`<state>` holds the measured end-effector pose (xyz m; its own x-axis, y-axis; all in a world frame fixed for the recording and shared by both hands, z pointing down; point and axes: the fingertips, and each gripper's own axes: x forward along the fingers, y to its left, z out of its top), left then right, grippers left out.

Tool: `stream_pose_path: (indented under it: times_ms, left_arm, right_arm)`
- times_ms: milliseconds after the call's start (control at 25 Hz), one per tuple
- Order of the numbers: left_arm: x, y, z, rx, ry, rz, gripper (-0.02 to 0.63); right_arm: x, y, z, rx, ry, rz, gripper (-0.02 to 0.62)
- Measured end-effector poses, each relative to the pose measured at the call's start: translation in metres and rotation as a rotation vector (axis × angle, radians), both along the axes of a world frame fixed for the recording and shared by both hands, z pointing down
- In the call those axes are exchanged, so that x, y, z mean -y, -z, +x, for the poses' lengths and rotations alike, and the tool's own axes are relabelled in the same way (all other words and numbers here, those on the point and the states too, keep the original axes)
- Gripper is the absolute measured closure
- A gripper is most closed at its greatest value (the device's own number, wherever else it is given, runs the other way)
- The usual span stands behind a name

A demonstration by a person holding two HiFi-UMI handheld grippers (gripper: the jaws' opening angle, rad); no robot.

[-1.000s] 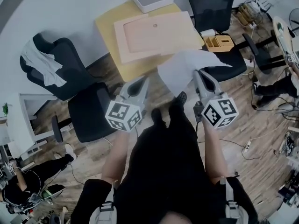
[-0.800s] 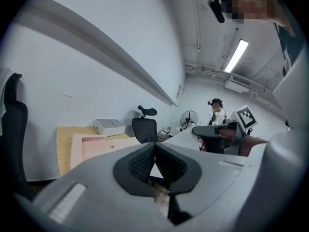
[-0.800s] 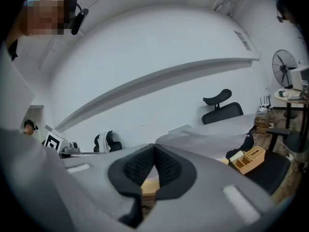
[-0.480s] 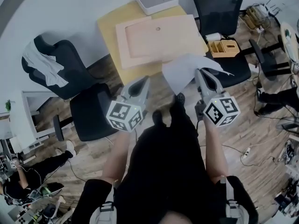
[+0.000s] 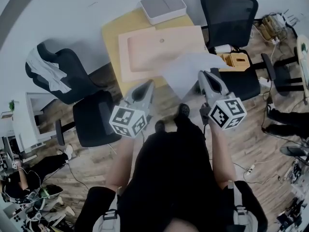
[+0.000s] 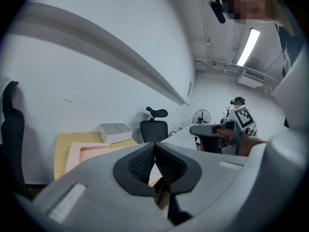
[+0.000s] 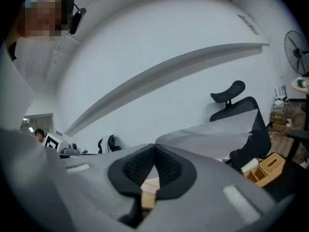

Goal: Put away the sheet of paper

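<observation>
Standing person, 1 gripper per hand, both held out low in front of the body over a wood floor. Right gripper: jaws closed tip to tip, pinching the near edge of the sheet of paper. In the right gripper view the sheet runs out from the jaw tips to the right, slightly bowed, hanging in air. From the head view it sits over the gap between the yellow table and the black office chair, its far corner overlapping the near right edge of the pink tray that lies flat on the table. Left gripper: jaws also closed together, nothing between them, well apart from the sheet and pointing at the table's near edge. White-grey box at the table's far end. Wooden organizer on the chair seat, just right of the sheet. 2nd black chair at left with a white cloth draped over it.
</observation>
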<state>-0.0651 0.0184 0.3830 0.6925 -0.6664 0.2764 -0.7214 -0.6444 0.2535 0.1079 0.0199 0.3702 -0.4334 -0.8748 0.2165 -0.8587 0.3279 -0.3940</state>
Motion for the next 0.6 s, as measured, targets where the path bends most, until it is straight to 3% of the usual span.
stream_pose_path:
  times_ms: [280, 600]
  left_arm:
    - [0.018, -0.001, 0.043, 0.011, 0.058, -0.009, 0.595]
    - [0.027, -0.014, 0.065, 0.031, 0.137, -0.043, 0.595]
  right_arm:
    - [0.034, -0.002, 0.037, 0.010, 0.078, -0.011, 0.594]
    - [0.064, -0.017, 0.057, 0.015, 0.168, -0.038, 0.595]
